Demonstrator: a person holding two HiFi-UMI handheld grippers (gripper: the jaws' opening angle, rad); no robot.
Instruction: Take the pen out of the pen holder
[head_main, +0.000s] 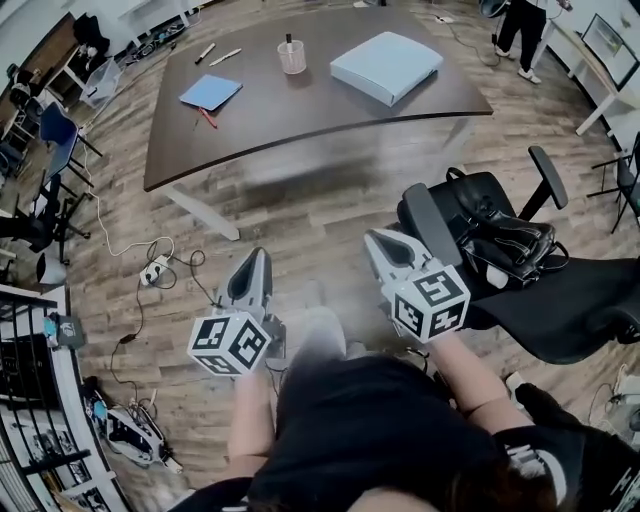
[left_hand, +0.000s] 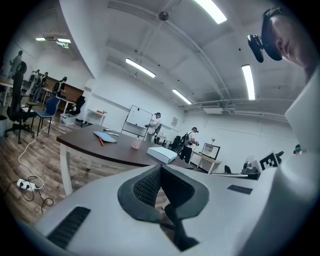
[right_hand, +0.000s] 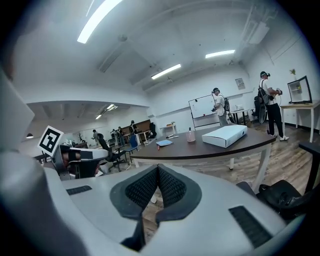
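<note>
Pen (head_main: 289, 41): not in either pair of jaws. Left gripper (head_main: 257, 256) and right gripper (head_main: 379, 238) are both pressed together and empty, held near the body. The pen stands in the pen holder (head_main: 291, 58) on the table (head_main: 330, 115), well apart. Advice: close in, spread one gripper, pinch above the rim, lift straight. Only the head view shows the chair (head_main: 500, 250) beside the right gripper.

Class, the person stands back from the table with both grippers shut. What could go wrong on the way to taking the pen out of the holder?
1. The chair sits right beside the right gripper; moving forward could knock it.
2. The holder looks like a light, clear cup; pulling the pen at an angle may tip it.
3. A corded power strip lies to the left of the path, a possible trip hazard.
</note>
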